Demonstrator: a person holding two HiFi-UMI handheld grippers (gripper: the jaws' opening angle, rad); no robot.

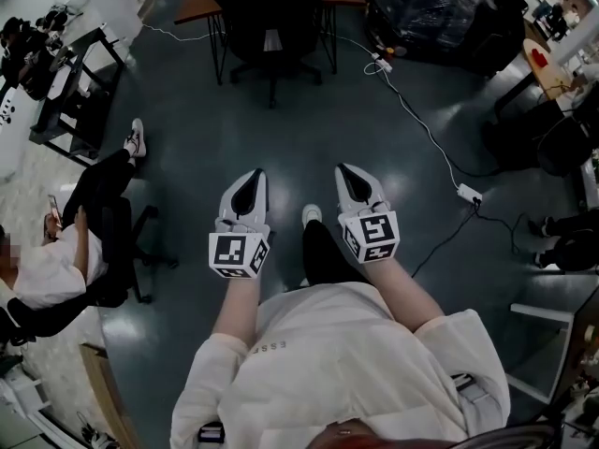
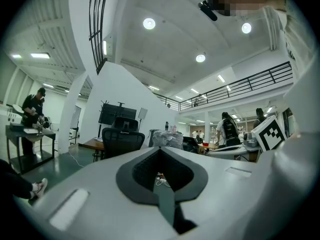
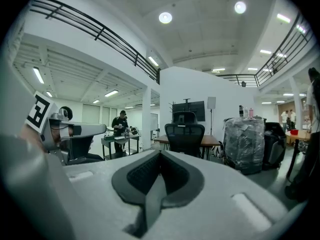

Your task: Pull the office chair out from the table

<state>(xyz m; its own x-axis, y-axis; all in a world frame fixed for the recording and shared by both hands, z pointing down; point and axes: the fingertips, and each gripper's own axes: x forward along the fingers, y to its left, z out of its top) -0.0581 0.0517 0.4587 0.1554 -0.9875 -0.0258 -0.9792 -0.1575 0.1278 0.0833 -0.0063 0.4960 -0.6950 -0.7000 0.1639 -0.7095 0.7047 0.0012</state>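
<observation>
Nearest to us, we hold the left claw [image 1: 251, 181] and the right claw [image 1: 348, 176] out side by side over the dark floor [image 1: 309, 129], both pointing toward the far end of the room. Each claw is closed, its jaws pressed together with nothing between them. Our own shoe [image 1: 311, 215] shows on the floor between the two claws.

To the near left a seated person [image 1: 56, 260] sits on another chair. To the right a white cable [image 1: 421, 124] runs across the floor to a power strip [image 1: 468, 193].

Past an open stretch of floor stands the black office chair [image 1: 273, 17], well apart from both claws and roughly straight ahead of them. Its mesh back faces us and its seat is tucked under the wooden counter [image 1: 201, 6]. Neither claw touches it. In the left gripper view it sits left of the jaws; in the right gripper view, just above them, slightly right. A bundle wrapped in plastic [image 1: 430, 7] stands right of the counter.
</observation>
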